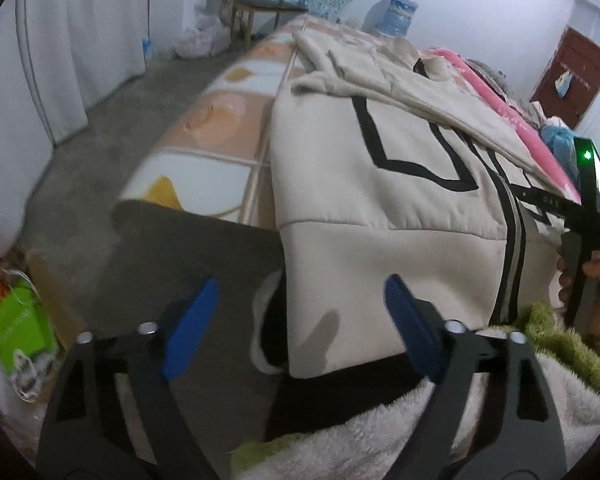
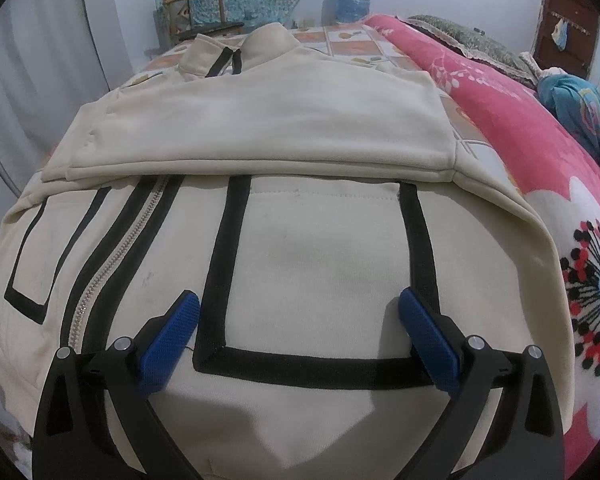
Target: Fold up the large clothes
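Bed, spread with a tiled-pattern sheet and a pink floral blanket, serves as the folding surface, its flat top giving the garment room to lie out; cream jacket with black trim lies face up across it, collar toward the far end and hem hanging toward the near edge, zip closed so that the front panels stay together; one sleeve is already laid crosswise over the chest, which suggests that the fold is partly done and that the lower body is next to be brought up; right gripper hovers over the lower front beside the black-edged pocket outline, its blue fingers spread wide and clear of the cloth, apparently poised to steady or take the hem; left gripper points at the jacket's side edge where it hangs over the corner of the bed, its fingers also apart with the cloth's edge between them but nothing pinched, probably lining up for a grasp at that corner; a hand at the right of the left-wrist view holds the other tool.
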